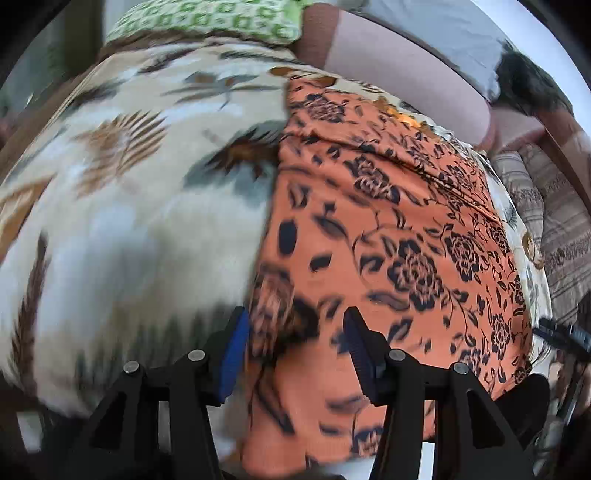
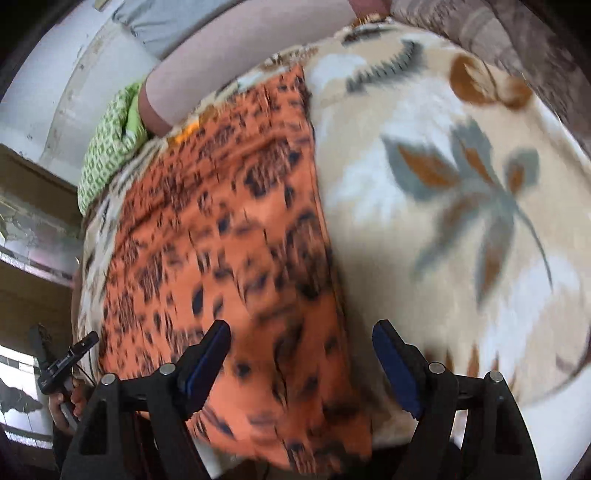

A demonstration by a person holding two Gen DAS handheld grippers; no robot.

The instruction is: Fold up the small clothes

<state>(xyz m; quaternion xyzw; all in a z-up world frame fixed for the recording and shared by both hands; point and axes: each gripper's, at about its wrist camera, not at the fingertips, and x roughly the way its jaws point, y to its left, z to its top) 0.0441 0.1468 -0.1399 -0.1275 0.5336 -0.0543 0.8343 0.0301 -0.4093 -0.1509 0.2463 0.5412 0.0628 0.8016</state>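
Two grippers hang over an orange cloth printed with dark flowers. Landmark: that cloth, spread flat on a cream blanket with grey and brown leaf shapes.

Left gripper: jaws apart, blue pads facing each other, nothing between them. It sits above the near left part of the cloth, the left finger over the cloth's left edge where it meets the blanket. No pad presses on the fabric.

Right gripper: jaws wide apart, empty. Its left finger is over the cloth, its right finger over bare blanket just past the cloth's right edge.

Cloth: a long rectangle running away from both cameras, with a raised fold line or seam across its far part in the left view. Whether it is a single layer or doubled, cannot tell. Right view is smeared, so the print reads only as dark blotches.

Beyond the cloth's far end: a person's bare legs and grey shorts. A green patterned cushion lies beyond the far left corner. A brown striped cover lies off to the cloth's right. In the right view, a hand holds a black gripper handle beside the cloth's near left corner.
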